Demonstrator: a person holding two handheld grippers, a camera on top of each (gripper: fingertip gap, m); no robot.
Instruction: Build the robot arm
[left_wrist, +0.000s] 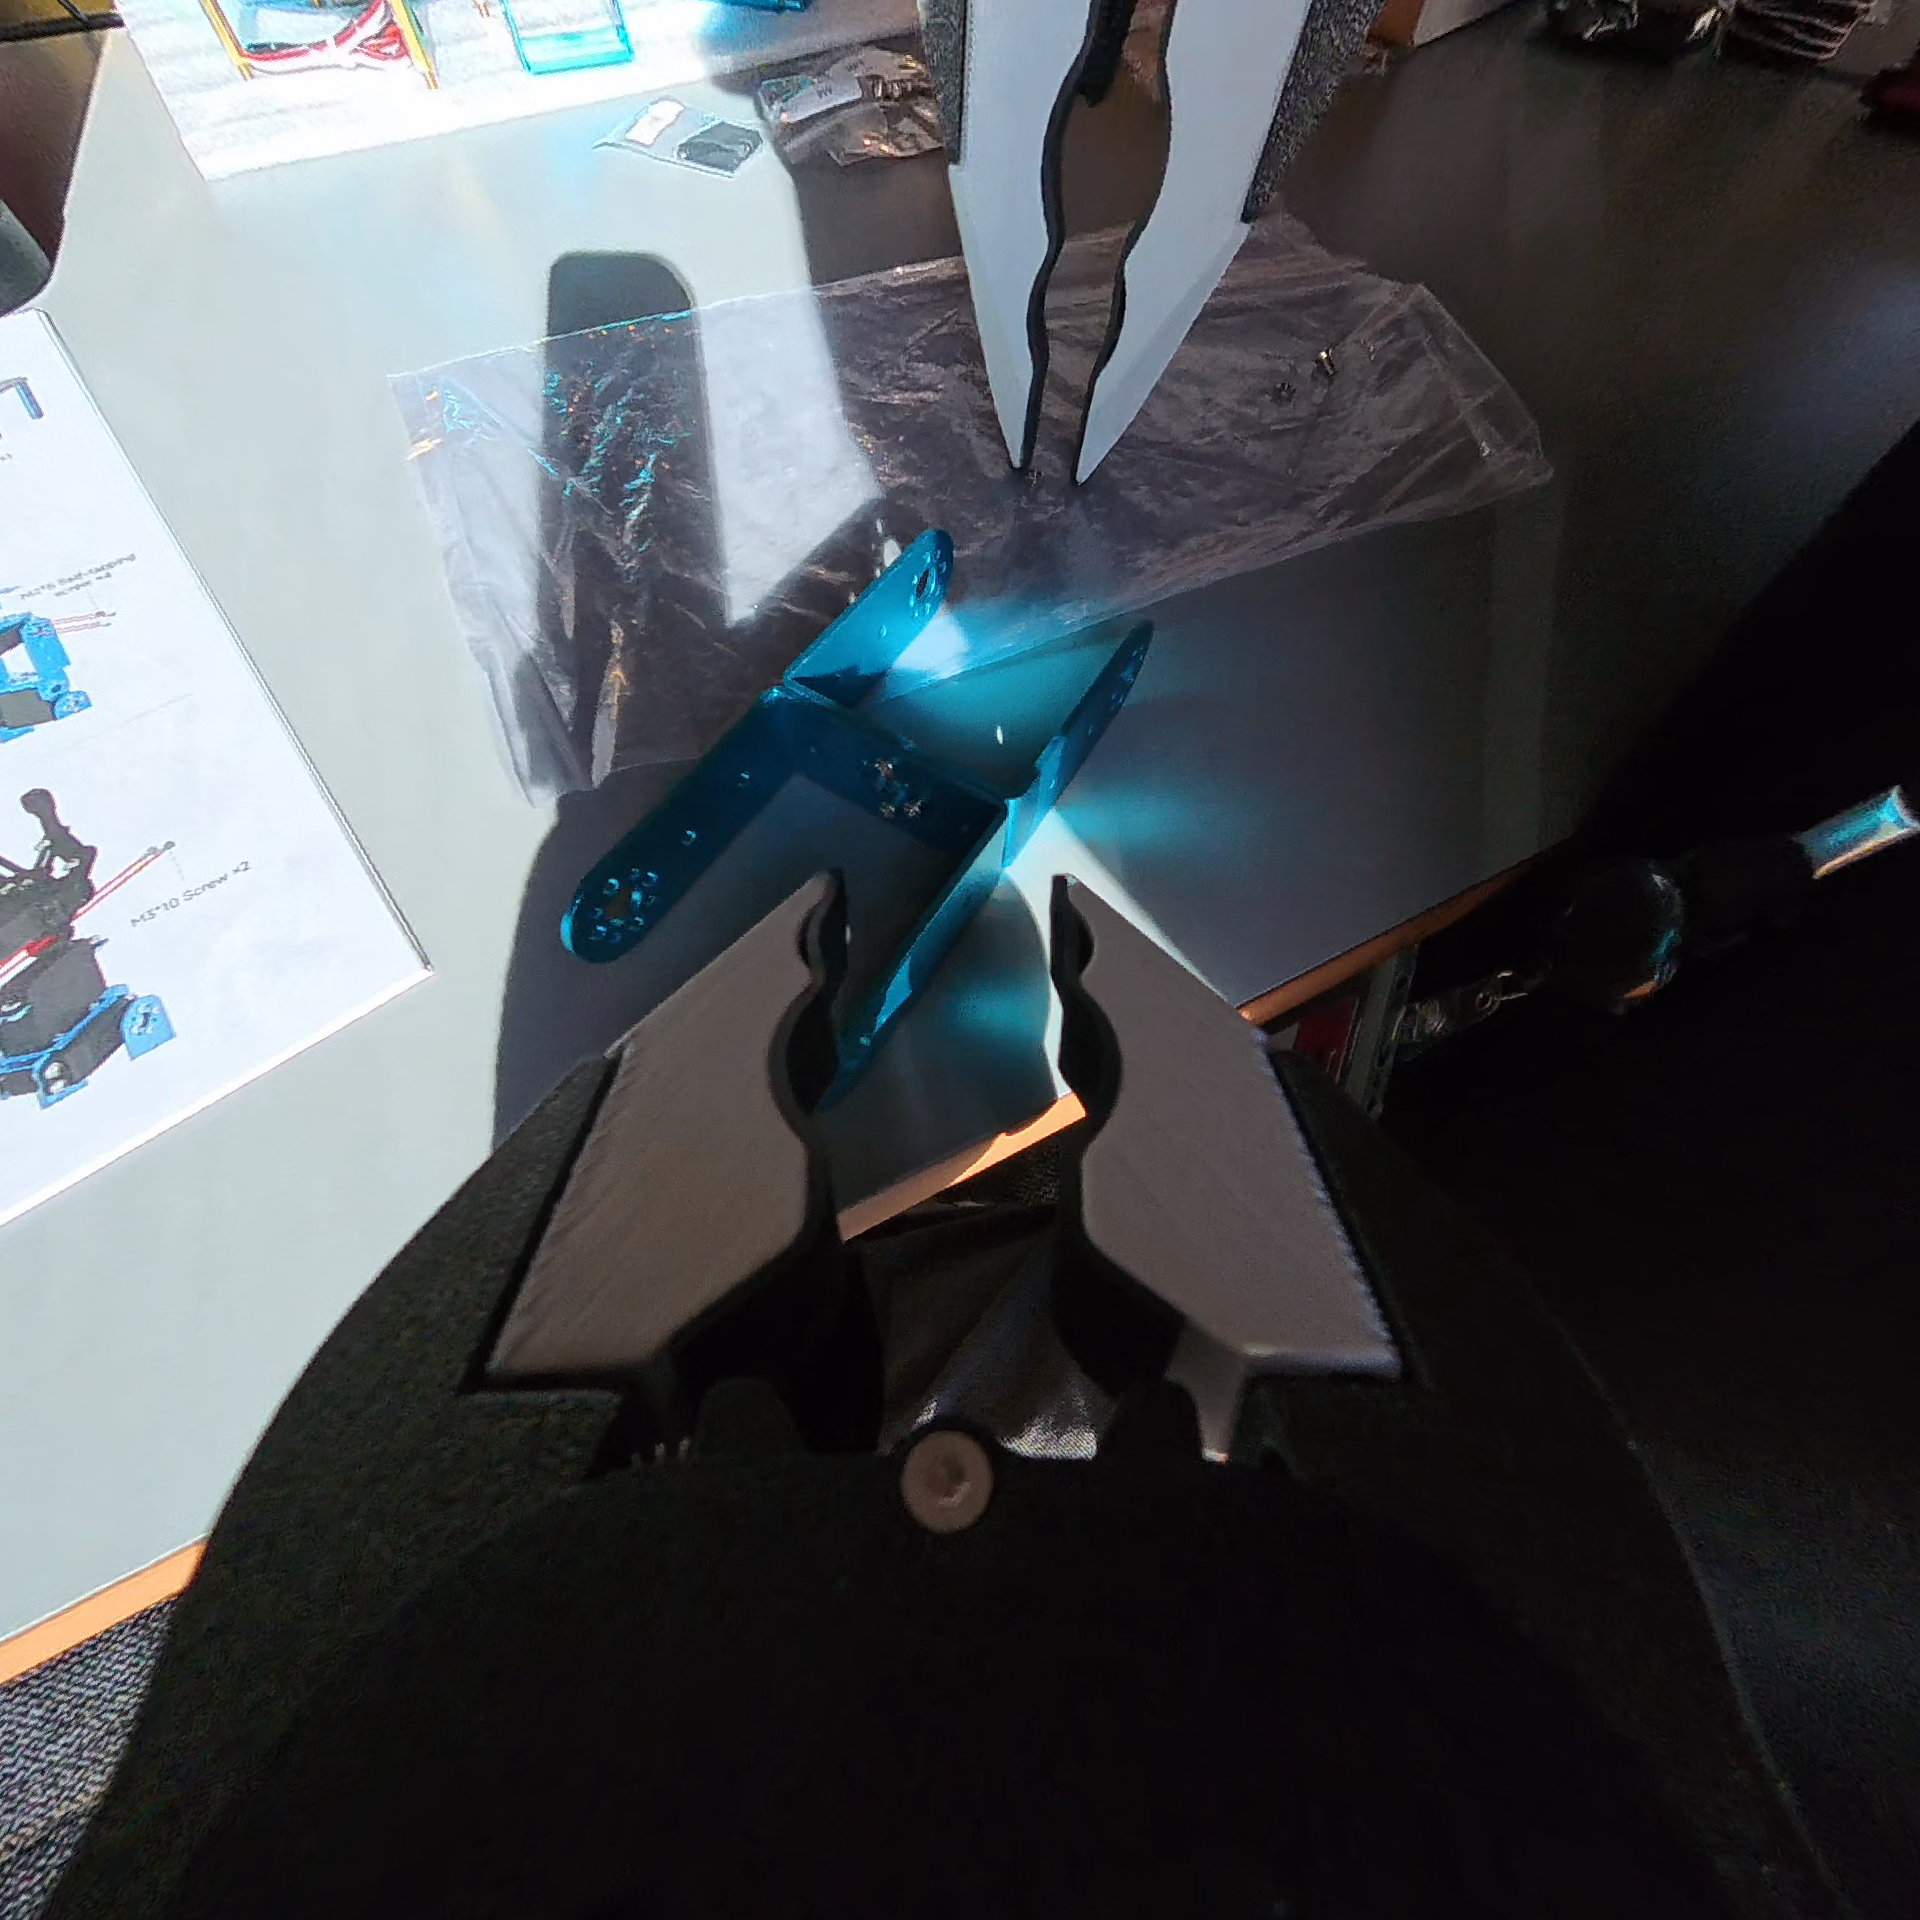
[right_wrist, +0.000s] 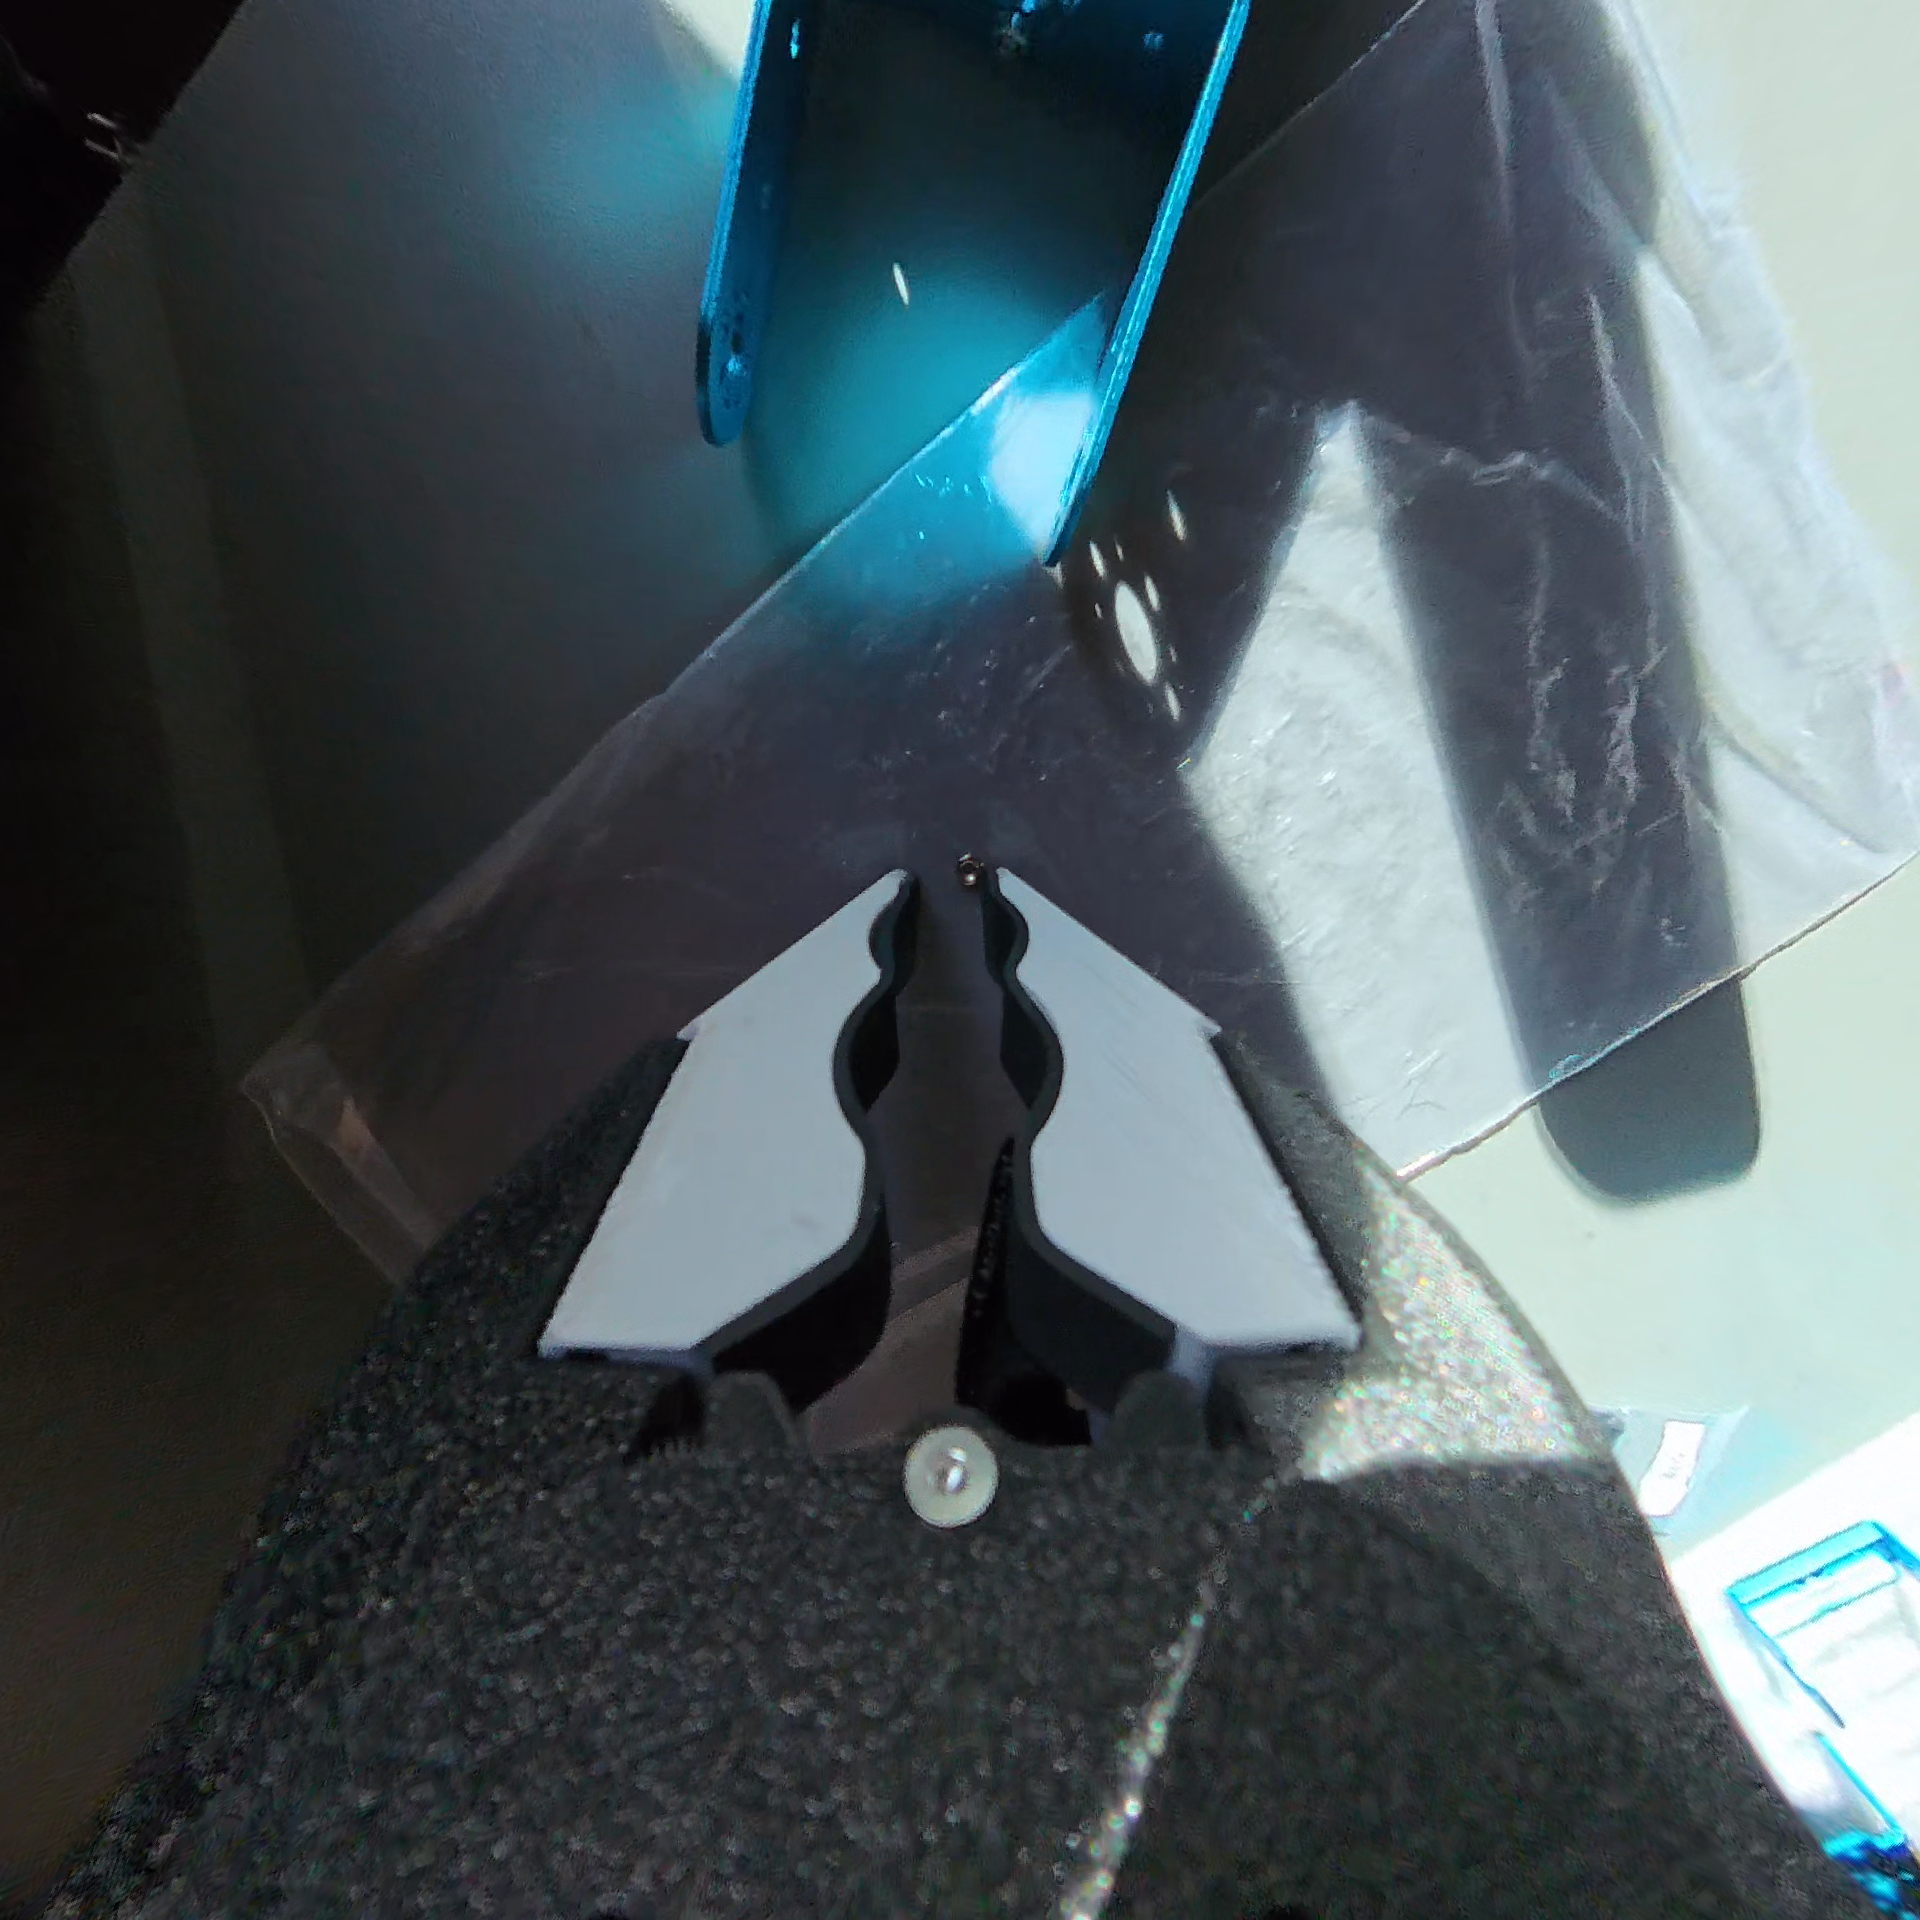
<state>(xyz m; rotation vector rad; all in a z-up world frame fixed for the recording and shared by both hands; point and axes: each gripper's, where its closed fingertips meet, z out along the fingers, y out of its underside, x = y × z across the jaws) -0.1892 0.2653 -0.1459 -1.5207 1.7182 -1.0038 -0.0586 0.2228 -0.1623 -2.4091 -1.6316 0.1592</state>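
Note:
A blue metal bracket assembly (left_wrist: 852, 769) made of joined U-shaped pieces lies on the pale table (left_wrist: 312, 312). My left gripper (left_wrist: 945, 894) is open, and one blue bracket arm (left_wrist: 914, 966) runs into the gap between its fingers. My right gripper (left_wrist: 1052, 473) points down onto a clear plastic bag (left_wrist: 727, 468) just beyond the bracket. In the right wrist view my right gripper (right_wrist: 956, 883) is open by a narrow gap. A tiny dark screw (right_wrist: 968, 868) lies on the bag (right_wrist: 1351, 779) right at its tips. The bracket (right_wrist: 748, 260) shows ahead.
A printed instruction sheet (left_wrist: 156, 779) lies at the left. Small parts bags (left_wrist: 707, 135) and blue parts (left_wrist: 566, 36) sit at the far side. Tiny fasteners (left_wrist: 1309, 374) lie in the bag's right end. The table's edge (left_wrist: 1351, 977) runs close behind the bracket. Tip to tip, the grippers are about 15 cm apart.

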